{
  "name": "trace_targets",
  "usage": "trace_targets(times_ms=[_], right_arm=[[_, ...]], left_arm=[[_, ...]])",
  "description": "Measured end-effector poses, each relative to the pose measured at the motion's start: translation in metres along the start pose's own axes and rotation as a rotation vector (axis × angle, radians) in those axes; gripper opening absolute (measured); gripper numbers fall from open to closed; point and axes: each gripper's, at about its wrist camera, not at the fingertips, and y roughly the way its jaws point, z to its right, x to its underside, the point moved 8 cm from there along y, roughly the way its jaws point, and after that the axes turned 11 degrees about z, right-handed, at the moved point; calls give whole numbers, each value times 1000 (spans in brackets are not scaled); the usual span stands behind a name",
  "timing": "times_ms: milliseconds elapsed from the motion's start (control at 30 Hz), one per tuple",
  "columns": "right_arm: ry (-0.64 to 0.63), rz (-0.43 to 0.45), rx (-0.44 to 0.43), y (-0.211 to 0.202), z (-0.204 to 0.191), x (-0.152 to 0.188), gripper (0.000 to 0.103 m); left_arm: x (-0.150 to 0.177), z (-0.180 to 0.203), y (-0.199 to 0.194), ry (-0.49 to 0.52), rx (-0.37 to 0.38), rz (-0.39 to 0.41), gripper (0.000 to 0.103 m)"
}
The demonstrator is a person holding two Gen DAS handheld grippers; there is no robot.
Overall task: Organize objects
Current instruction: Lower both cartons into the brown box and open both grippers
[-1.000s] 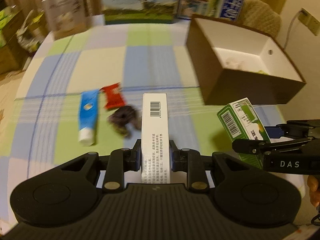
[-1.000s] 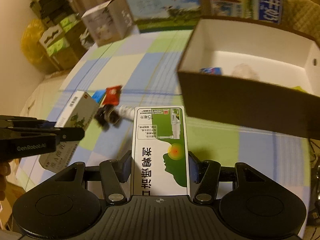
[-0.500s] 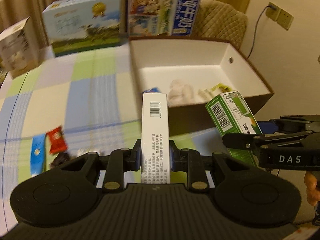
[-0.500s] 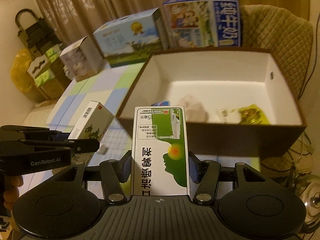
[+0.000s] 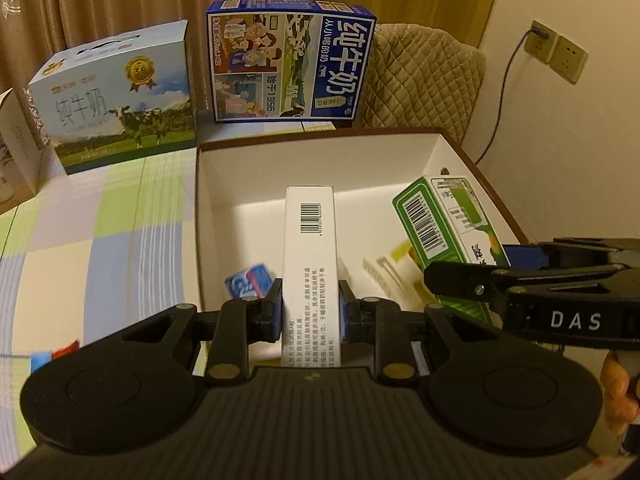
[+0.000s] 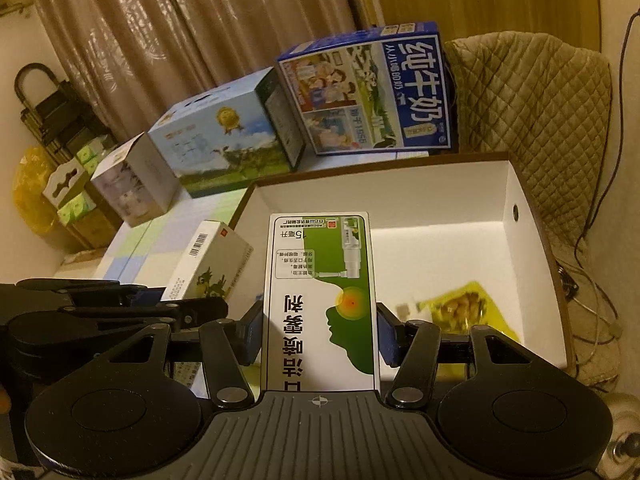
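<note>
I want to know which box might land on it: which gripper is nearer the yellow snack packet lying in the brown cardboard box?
Right. The right gripper hangs just left of the yellow snack packet; the left gripper sits further left, by the box's left wall.

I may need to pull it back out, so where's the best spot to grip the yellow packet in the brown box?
The yellow packet lies flat on the box floor. Come straight down from above and pinch one edge, since the walls block any side approach.
</note>
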Motion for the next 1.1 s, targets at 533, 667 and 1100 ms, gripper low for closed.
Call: trace_targets(times_ms=[533, 667, 1100], right_arm=[[24, -95, 57, 104, 47, -25, 52], [38, -118, 66, 121, 56, -26, 52], [95, -123, 66, 144, 66, -34, 52]], left_arm=[[-29, -19, 113, -47, -96, -113, 22], [-30, -23, 136, -65, -102, -139, 22], [-36, -34, 161, -81, -101, -126, 38]])
